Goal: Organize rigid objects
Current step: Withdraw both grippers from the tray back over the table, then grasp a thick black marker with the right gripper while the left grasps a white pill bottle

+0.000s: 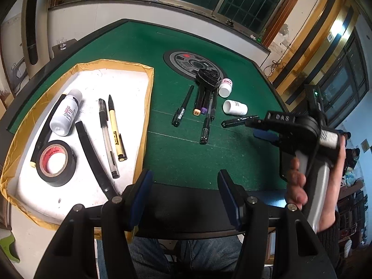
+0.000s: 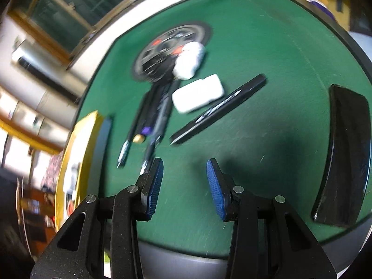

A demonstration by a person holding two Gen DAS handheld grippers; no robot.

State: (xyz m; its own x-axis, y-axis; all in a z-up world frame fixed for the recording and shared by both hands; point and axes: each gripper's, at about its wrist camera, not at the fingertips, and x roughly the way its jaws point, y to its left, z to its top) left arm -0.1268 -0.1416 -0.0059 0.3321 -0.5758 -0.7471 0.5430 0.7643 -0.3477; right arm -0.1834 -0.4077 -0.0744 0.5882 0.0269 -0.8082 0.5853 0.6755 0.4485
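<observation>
A white tray with yellow tape rim [image 1: 144,125] on the green table holds a white bottle [image 1: 66,114], a black tape roll [image 1: 57,162], two pens [image 1: 111,130] and black sticks. On the felt lie several pens and markers [image 1: 204,109], two small white bottles [image 1: 234,107] and a black marker [image 1: 240,121]. My left gripper [image 1: 183,195] is open and empty over the table's near edge. My right gripper [image 2: 184,181] is open and empty, hovering near the black marker [image 2: 218,109]; it shows in the left view [image 1: 262,127].
A round black and grey panel [image 1: 193,64] sits in the table's middle with a black clip on it. A curved black piece [image 2: 344,155] lies at the right table edge. The right wrist view is motion-blurred.
</observation>
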